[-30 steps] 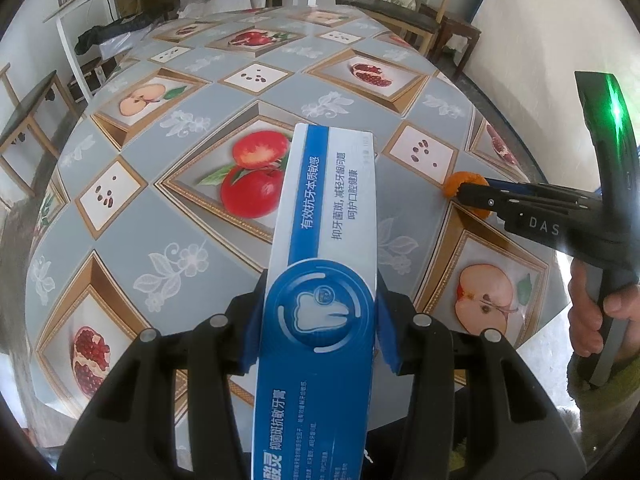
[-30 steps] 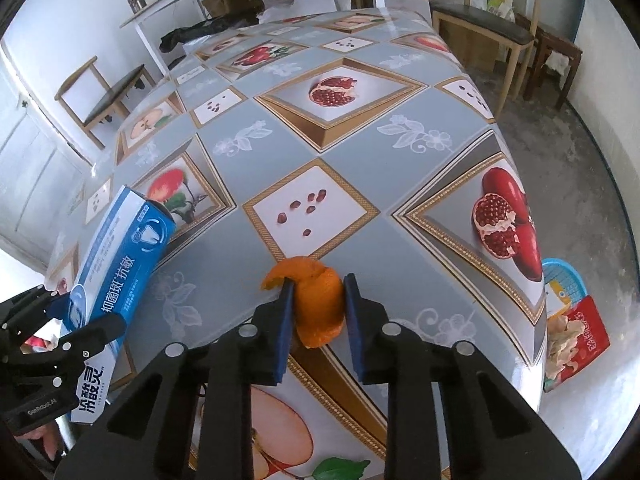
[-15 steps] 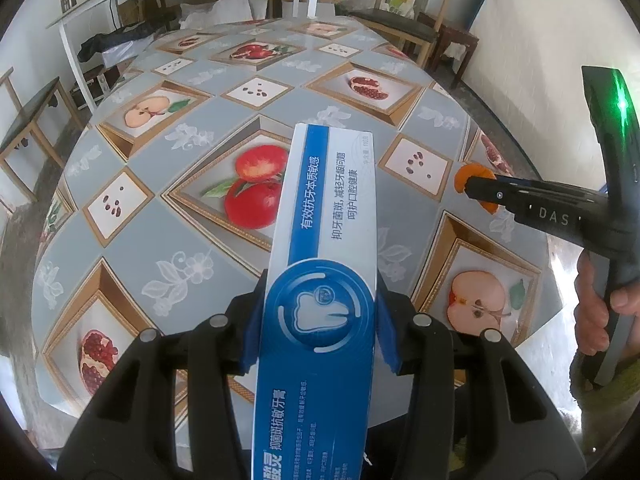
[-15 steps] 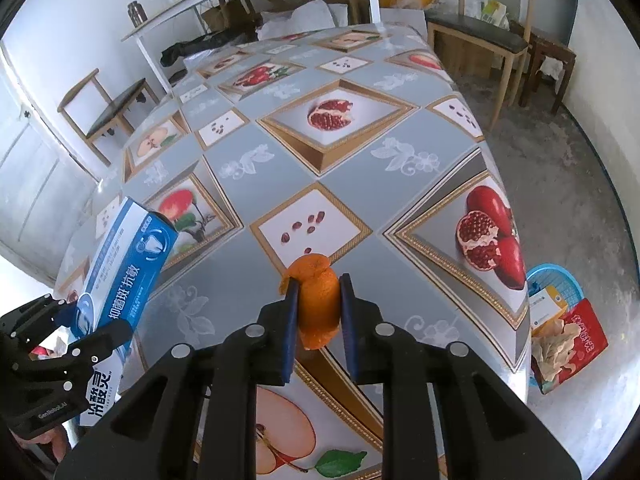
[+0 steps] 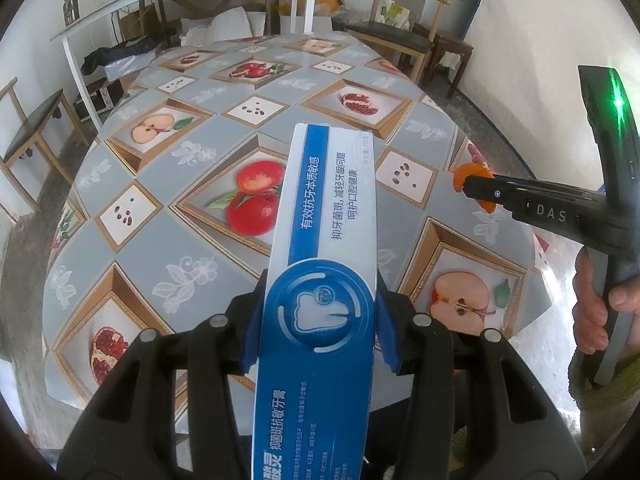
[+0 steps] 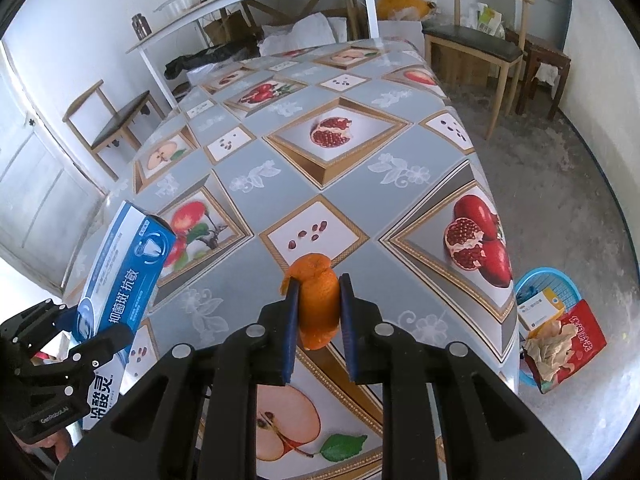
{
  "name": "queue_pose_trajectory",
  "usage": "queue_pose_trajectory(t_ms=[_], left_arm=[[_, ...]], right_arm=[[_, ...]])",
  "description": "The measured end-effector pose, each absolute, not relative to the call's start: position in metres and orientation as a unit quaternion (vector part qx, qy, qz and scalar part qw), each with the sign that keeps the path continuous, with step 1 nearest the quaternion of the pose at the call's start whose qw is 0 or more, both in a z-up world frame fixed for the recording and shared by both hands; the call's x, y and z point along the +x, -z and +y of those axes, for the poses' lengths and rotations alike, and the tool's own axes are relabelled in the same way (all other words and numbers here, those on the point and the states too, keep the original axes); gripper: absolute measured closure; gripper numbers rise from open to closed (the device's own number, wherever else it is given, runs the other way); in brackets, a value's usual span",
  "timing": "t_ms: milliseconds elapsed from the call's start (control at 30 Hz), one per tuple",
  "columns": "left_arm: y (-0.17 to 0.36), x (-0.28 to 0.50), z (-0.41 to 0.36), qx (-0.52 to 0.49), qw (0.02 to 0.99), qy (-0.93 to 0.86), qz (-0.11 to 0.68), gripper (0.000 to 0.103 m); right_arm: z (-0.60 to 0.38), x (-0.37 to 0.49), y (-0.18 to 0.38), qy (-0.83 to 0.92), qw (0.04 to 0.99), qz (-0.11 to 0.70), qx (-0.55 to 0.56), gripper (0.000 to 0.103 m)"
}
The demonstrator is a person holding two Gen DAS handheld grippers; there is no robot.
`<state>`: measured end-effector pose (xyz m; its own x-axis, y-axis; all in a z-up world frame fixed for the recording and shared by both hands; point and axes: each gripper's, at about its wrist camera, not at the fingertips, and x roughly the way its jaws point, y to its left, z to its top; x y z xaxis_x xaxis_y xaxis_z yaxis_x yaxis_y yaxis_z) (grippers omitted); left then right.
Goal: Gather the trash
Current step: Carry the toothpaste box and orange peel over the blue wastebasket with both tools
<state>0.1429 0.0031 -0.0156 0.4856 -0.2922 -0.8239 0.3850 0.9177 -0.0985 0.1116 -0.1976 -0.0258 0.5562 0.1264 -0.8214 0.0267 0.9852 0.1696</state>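
Spanning both views, a long table (image 6: 248,216) under a fruit-printed oilcloth, nothing left lying on it. Raised over its near end, a blue-and-white toothpaste box (image 5: 320,320) clamped across its width by the left gripper (image 5: 320,330): light, hollow card, probably easily crushed (best held by the flat faces). Printed "抗敏", "抑菌斑". Smaller, soft orange peel (image 6: 318,304), limp and light, pinched mid-piece by the right gripper (image 6: 318,312), marked "DAS".

A plain room in a home, a dining area by its furnishings. The worktop (image 6: 304,184) wears a grey oilcloth printed with apples and pomegranates. Wooden chairs (image 6: 472,46) with dark seats stand around the worktop; beyond its far end a white shelf (image 6: 248,0) carries metal pots and jars. The floor (image 6: 560,184) beside the worktop is bare concrete, the walls whitewashed.
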Motion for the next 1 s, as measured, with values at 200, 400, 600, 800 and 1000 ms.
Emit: queue_pose_trajectory(t_ms=[200,400,600,800,1000], left_arm=[[0.003,0.131,0.003,0.054,0.869,0.194,0.451,0.059],[-0.01,0.116,0.0,0.055,0.878,0.194,0.433,0.059],[-0.03,0.097,-0.006,0.057,0.891,0.198,0.404,0.059],[-0.049,0.083,-0.021,0.047,0.9,0.217,0.376,0.059],[-0.058,0.078,-0.045,0.024,0.899,0.25,0.358,0.059]], right_arm=[[-0.199,0.1,0.016,-0.028,0.885,0.457,0.085,0.084],[-0.205,0.084,0.002,-0.029,0.894,0.439,0.091,0.084],[-0.211,0.065,-0.015,-0.032,0.904,0.417,0.092,0.084],[-0.227,0.042,-0.034,-0.026,0.914,0.395,0.09,0.084],[-0.261,0.015,-0.041,0.003,0.919,0.382,0.099,0.084]])
